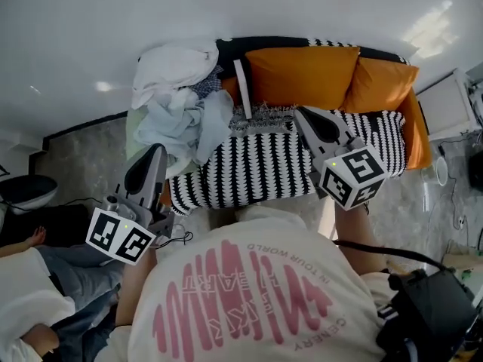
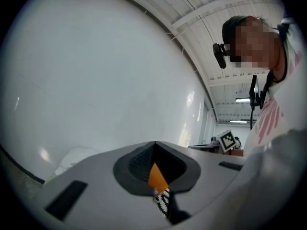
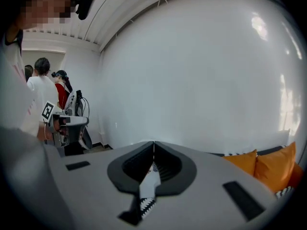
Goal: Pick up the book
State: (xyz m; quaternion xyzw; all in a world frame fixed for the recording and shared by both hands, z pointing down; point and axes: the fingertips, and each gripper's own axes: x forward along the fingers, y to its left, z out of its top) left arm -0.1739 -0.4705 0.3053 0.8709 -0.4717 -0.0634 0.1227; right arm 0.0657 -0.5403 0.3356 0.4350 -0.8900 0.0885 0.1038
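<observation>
Where the book stands: the thin white-faced book with a dark edge is upright on its edge at the back of the sofa, leaning on the large orange cushion and just beside the heap of white and pale blue clothes.
Sofa: a black-and-white zigzag cover lies over the seat; a smaller orange cushion sits at the far right of the backrest.
Left gripper: it hangs over the sofa's front left corner, below the clothes and well apart from the book; its marker cube is near the person's body.
Left jaws: the left gripper view shows the tips meeting, clenched on nothing; slivers of orange and zigzag fabric show through the gap behind them.
Right gripper: it is over the seat, its tip near the lower edge of the large orange cushion, to the right of the book and not touching it.
Right jaws: the right gripper view shows them pressed together and empty.
Bystander: a seated person in grey trousers is at the lower left of the head view.
</observation>
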